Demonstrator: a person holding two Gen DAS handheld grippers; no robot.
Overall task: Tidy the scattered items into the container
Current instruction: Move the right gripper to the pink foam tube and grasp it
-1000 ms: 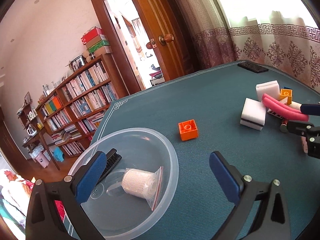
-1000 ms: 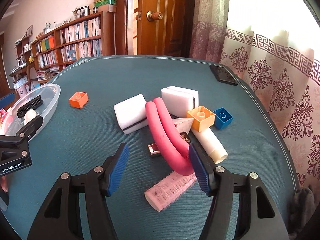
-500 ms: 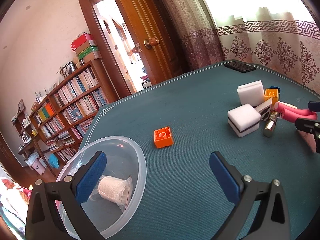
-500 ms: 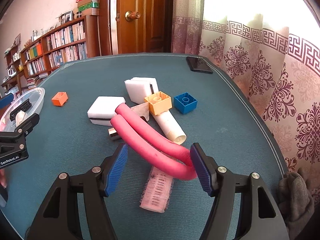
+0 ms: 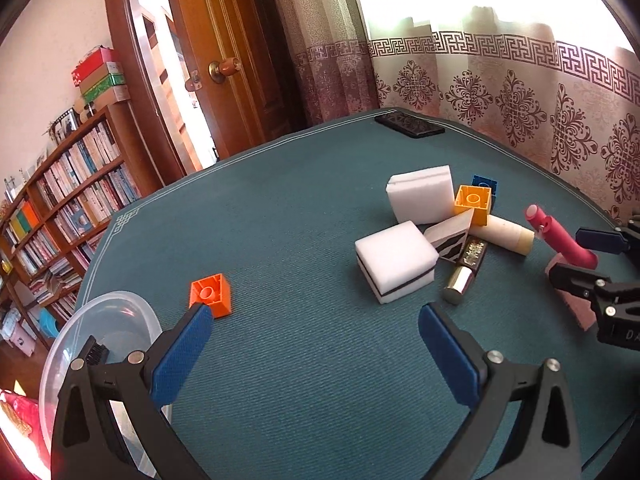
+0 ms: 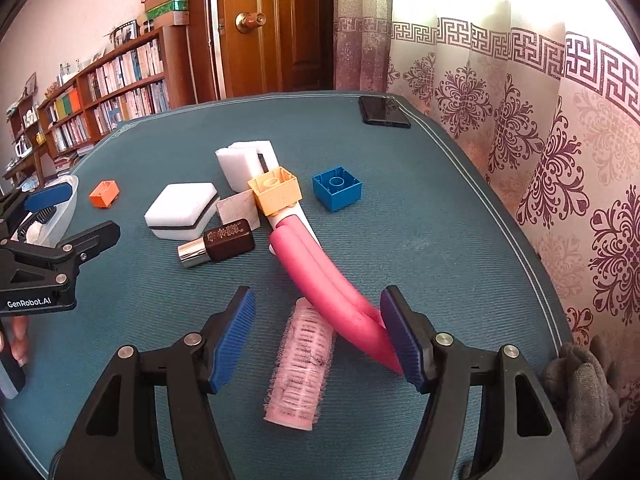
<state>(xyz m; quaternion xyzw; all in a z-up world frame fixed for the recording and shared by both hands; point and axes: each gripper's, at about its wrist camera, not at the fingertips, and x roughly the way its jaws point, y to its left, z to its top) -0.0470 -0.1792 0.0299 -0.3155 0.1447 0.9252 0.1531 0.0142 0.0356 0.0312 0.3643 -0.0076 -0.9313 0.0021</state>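
Our right gripper (image 6: 318, 334) is spread wide, with the pink hair roller (image 6: 299, 364) lying between its pads. A folded pink foam tube (image 6: 330, 282) crosses over the roller's far end, touching the right pad. The roller's long axis points away towards the table's far edge. Our left gripper (image 5: 312, 350), also apart, hovers beside the orange block (image 5: 211, 294) and the clear bowl (image 5: 106, 334) at the table's left edge.

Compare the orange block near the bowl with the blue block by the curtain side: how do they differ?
The orange block is flatter and lies alone, close to the clear bowl; the blue block is taller and sits at the edge of the pile, beside the yellow block. In the right wrist view the orange block shows its hollow side, while the blue block shows a round stud on top. Both are plastic building blocks resting on the green table, outside the bowl.
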